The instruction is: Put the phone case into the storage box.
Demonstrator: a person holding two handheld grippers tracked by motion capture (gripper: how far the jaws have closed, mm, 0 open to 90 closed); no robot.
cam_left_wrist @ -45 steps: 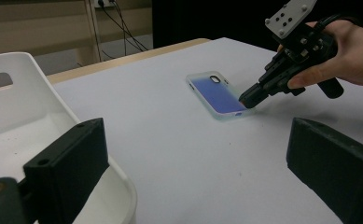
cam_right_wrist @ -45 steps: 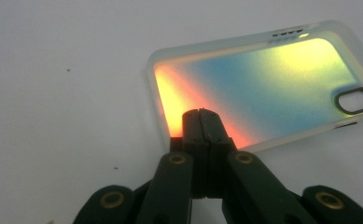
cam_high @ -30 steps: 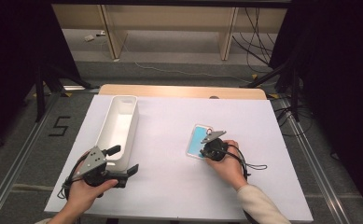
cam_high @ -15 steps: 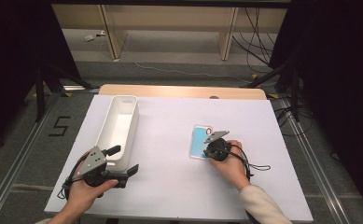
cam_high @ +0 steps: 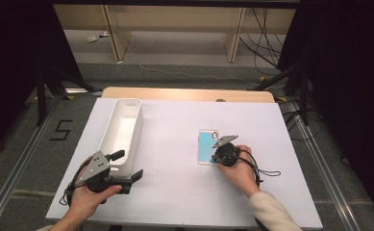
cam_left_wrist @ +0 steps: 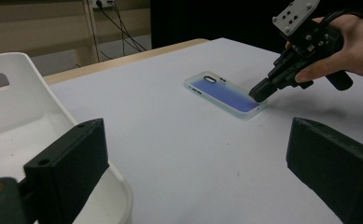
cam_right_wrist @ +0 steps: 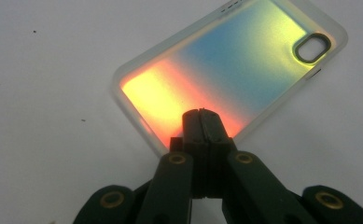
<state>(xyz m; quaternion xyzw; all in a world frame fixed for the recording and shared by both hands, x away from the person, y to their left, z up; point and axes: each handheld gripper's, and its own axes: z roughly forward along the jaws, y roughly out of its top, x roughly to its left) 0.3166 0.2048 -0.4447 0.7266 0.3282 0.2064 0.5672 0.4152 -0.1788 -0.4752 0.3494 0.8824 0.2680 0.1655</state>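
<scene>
Here the case [cam_high: 207, 146] lies flat on the white table [cam_high: 175, 192], right of centre, well apart from the white bin [cam_high: 122, 130] that stands along the left side. It is a phone case with a frosted, clear rim and rounded corners, and an oval camera cutout [cam_right_wrist: 312, 47] ringed in dark at its far end. Its back is iridescent: from above it reads as plain light blue, in the left gripper view [cam_left_wrist: 223, 96] it turns violet-blue, and in the right gripper view [cam_right_wrist: 226, 70] it runs from orange-red at the near end through blue to yellow-green by the cutout (the colour shifts with the angle, so no single shade can be given).

The right gripper [cam_right_wrist: 201, 122] has its jaws pressed together, tips down on the near end of the case just inside the rim; nothing shows between them. From the left gripper view the same tips [cam_left_wrist: 259, 93] meet the case at its near corner, the hand [cam_left_wrist: 345, 44] behind them tilting the tool down. From above the right gripper [cam_high: 219, 156] sits at the case's near right end.

The left gripper [cam_left_wrist: 202, 163] is spread wide and grips nothing, one jaw over the bin's near rim [cam_left_wrist: 118, 186], the other over bare table. From above it [cam_high: 129, 166] rests just by the bin's near end.
</scene>
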